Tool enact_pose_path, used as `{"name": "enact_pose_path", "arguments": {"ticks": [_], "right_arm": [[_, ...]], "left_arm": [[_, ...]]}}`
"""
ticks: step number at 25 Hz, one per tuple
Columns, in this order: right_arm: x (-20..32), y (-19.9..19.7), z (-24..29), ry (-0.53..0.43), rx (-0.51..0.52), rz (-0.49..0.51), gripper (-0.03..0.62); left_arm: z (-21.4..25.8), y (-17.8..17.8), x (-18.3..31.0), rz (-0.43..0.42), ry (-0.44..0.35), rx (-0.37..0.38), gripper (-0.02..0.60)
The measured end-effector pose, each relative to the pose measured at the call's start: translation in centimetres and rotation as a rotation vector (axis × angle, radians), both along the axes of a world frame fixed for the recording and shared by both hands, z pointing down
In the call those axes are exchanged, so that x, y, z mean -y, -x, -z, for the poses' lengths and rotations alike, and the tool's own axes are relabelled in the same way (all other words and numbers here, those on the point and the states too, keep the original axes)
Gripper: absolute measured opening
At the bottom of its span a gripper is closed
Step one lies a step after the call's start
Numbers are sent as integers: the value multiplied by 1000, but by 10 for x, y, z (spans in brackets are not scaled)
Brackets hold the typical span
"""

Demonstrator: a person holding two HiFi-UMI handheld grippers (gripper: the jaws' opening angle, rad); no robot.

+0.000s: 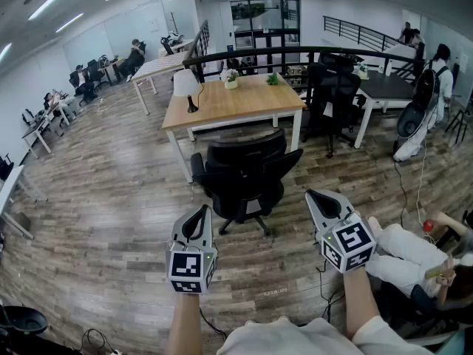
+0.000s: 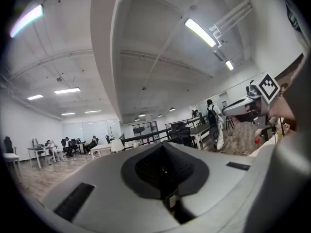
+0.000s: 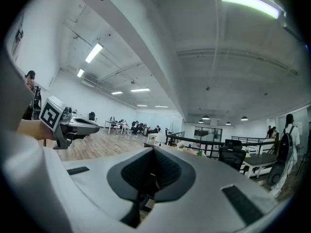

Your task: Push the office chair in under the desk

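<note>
A black office chair [image 1: 247,172] stands on the wood floor with its back toward me, pulled out from the wooden desk [image 1: 236,100] behind it. My left gripper [image 1: 196,222] hangs just left of the chair's base, shut and holding nothing. My right gripper [image 1: 325,201] hovers to the chair's right, also shut and empty. Neither touches the chair. In the left gripper view the jaws [image 2: 165,171] point up over the room, and the right gripper [image 2: 252,103] shows at the right. In the right gripper view the jaws [image 3: 150,171] are together and the left gripper [image 3: 73,125] shows at the left.
On the desk stand a white lamp [image 1: 186,86] and small potted plants [image 1: 231,80]. Another black chair [image 1: 334,95] and a dark desk [image 1: 388,87] lie to the right, with a person [image 1: 429,106] standing there. A seated person [image 1: 414,254] is close at my right. People sit at desks far left.
</note>
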State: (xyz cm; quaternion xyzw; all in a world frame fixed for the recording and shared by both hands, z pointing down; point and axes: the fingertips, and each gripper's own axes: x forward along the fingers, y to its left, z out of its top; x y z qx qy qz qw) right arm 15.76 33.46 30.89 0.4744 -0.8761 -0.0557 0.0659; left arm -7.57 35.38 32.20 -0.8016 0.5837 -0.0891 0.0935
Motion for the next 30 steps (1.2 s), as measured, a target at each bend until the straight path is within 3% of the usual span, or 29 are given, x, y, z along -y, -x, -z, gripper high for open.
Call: {"name": "enact_pose_path", "arguments": {"ticks": [10, 22, 30], "right_arm": [[12, -21, -3, 19, 62, -26, 23], [12, -53, -22, 75, 64, 16, 21], [31, -60, -42, 86, 63, 27, 21]], "left_arm": [[-6, -12, 4, 19, 19, 12, 8], [-12, -36, -7, 88, 30, 30, 8], [-32, -45, 12, 89, 44, 37, 8]]}}
